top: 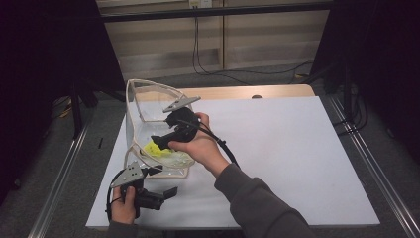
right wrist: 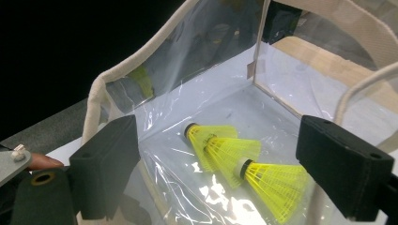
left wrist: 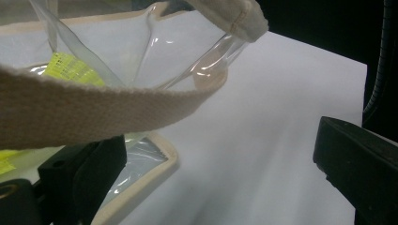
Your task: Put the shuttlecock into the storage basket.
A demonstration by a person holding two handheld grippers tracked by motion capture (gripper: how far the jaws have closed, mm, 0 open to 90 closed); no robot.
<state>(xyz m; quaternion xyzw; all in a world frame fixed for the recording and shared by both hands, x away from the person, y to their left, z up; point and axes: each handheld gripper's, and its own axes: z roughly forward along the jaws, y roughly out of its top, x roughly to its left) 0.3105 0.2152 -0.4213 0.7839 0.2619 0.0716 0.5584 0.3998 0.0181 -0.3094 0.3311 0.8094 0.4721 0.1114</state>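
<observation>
Yellow shuttlecocks point(right wrist: 237, 168) lie on the floor of the clear bag point(top: 148, 106), and your right gripper point(top: 159, 140) hangs over them, jaws wide and empty; your left gripper point(top: 166, 194), open too, grips no strap point(left wrist: 84, 110), so withdrawing could snag the rim and tip the bag

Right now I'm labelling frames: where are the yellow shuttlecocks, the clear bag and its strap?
yellow shuttlecocks point(right wrist: 225, 149), right gripper view, middle one's skirt.
clear bag point(top: 136, 106), high view, plastic side wall.
strap point(left wrist: 94, 110), left gripper view, woven band.

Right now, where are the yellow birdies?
In the right gripper view, the yellow shuttlecocks lie on the bottom of the clear bag, just beyond the right gripper, whose jaws stand open.
</observation>
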